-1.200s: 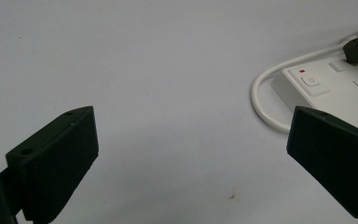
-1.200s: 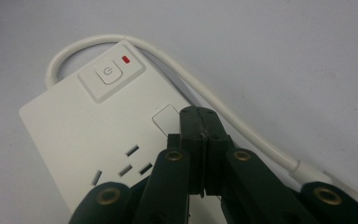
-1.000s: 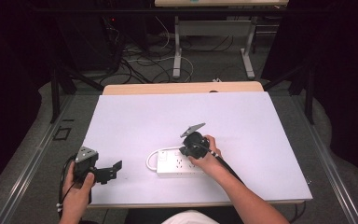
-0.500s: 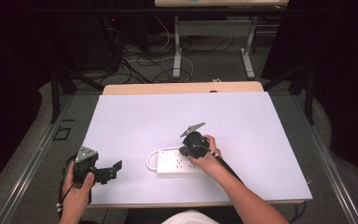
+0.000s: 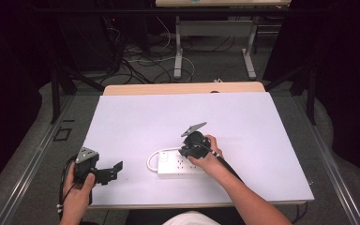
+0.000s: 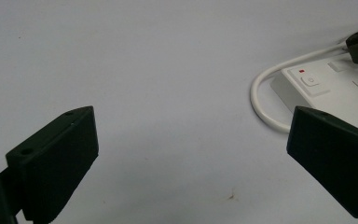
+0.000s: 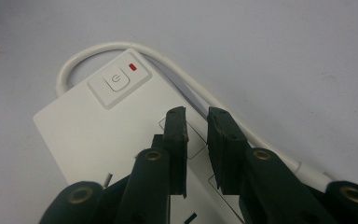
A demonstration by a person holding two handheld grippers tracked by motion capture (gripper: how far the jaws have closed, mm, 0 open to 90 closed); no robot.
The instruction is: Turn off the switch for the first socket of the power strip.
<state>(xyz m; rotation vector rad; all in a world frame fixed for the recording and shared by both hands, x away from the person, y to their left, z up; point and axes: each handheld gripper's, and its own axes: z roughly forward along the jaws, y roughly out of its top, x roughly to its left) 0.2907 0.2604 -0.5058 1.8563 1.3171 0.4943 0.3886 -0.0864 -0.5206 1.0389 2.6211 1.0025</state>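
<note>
A white power strip [image 5: 176, 165] lies flat near the table's front edge, its cable [image 5: 151, 159] looped at the left end. My right gripper [image 5: 184, 152] points down onto the strip's top. In the right gripper view its jaws [image 7: 196, 116] stand a narrow gap apart over the sockets, just behind the switch [image 7: 116, 79] and its red light. They have just been opening, and nothing sits between the pads. My left gripper [image 5: 115, 169] rests at the front left, wide open [image 6: 191, 126], with the power strip [image 6: 335, 88] off to its right.
The white table top [image 5: 183, 117] stretches bare behind the strip. A wooden strip [image 5: 183, 88] runs along its far edge. Beyond it are desk legs and loose cables on the floor [image 5: 140, 61]. A small dark speck [image 6: 232, 196] marks the surface near the left gripper.
</note>
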